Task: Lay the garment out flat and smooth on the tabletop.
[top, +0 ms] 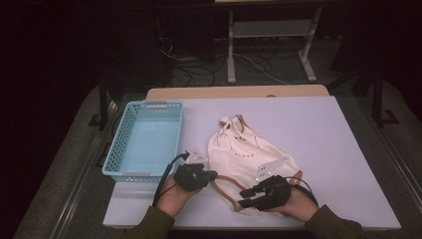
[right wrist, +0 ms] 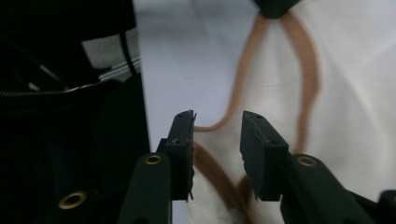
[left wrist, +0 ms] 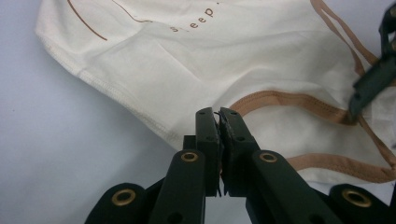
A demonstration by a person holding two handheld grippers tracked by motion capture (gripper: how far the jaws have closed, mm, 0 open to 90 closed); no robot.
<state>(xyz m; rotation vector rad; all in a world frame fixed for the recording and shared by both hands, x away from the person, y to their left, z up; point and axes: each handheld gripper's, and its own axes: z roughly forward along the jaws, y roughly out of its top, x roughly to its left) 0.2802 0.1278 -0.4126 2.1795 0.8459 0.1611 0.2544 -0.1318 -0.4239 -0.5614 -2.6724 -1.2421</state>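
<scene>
- High view: a cream cloth bag [top: 249, 154] with brown straps [top: 225, 185] lies flat at the centre of the table [top: 348, 164], its drawn neck toward the far edge and its wide bottom toward the near edge.
- A light-blue basket [top: 115, 149] stands at the left of the frame, its right wall just beside the bag but apart from it; its left wall runs along the table's left edge.
- The right half of the table, from the bag to the right edge, is bare; a bare strip also runs along the far edge behind the bag and the basket.
- Left gripper [top: 213, 175]: sits at the lower centre of the frame, between the basket's near corner and the bag's lower left edge. In the left gripper view the jaws are pressed together at the bag's hem, above a brown strap [left wrist: 289, 99]; whether any cloth is caught between them cannot be told.
- Right gripper [top: 245, 197]: lies over the bag's lower right corner, close to the table's near edge. In the right gripper view the jaws stand parted with a clear gap, hanging over a loop of strap [right wrist: 224, 123] without pinching it.
- Both forearms enter from the bottom edge of the frame.
</scene>
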